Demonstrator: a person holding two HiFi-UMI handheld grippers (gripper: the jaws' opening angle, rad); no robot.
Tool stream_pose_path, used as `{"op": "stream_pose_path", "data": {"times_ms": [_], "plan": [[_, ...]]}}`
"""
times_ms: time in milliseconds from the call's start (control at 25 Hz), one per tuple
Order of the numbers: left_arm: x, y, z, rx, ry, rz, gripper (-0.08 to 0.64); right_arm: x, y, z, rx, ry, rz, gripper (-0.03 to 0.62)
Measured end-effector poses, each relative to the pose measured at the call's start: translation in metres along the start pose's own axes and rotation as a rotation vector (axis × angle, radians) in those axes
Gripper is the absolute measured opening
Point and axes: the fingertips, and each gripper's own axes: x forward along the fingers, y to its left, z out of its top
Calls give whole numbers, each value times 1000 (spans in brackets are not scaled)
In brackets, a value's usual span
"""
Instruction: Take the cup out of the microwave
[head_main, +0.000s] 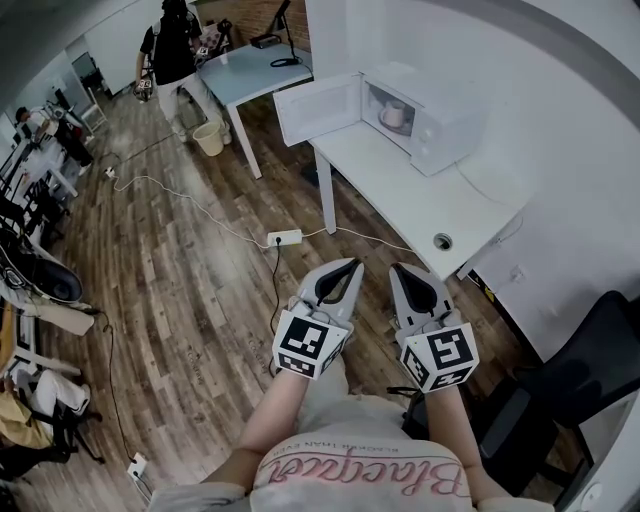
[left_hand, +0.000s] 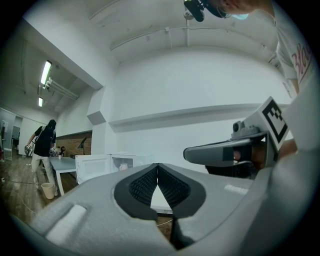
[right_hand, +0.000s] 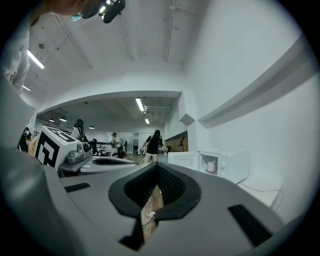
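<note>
A white microwave (head_main: 430, 115) stands on the white table (head_main: 400, 200), with its door (head_main: 318, 108) swung open to the left. Inside it sits a pale pink cup (head_main: 393, 115), also in sight as the cup (left_hand: 123, 166) in the left gripper view and the cup (right_hand: 211, 166) in the right gripper view. My left gripper (head_main: 352, 266) and right gripper (head_main: 400, 270) hang side by side over the wooden floor, well short of the table. Both point level toward the microwave. Each has its jaws shut with nothing between them.
A power strip (head_main: 284, 238) and its cable lie on the floor just ahead of the grippers. A black chair (head_main: 590, 360) stands at the right. Farther off are a grey table (head_main: 255, 70), a bin (head_main: 208, 138) and a person (head_main: 172, 45).
</note>
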Motion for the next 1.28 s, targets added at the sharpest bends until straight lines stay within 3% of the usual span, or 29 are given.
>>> {"op": "stream_pose_path", "data": {"times_ms": [480,1280], "plan": [[41,33,0,-6,-17,-17,5,41,-28,0,-3,-8,-33,11],[129,133,-10,-23,-13,-74,5,160,-78,-5,5,33,-78,11]]}}
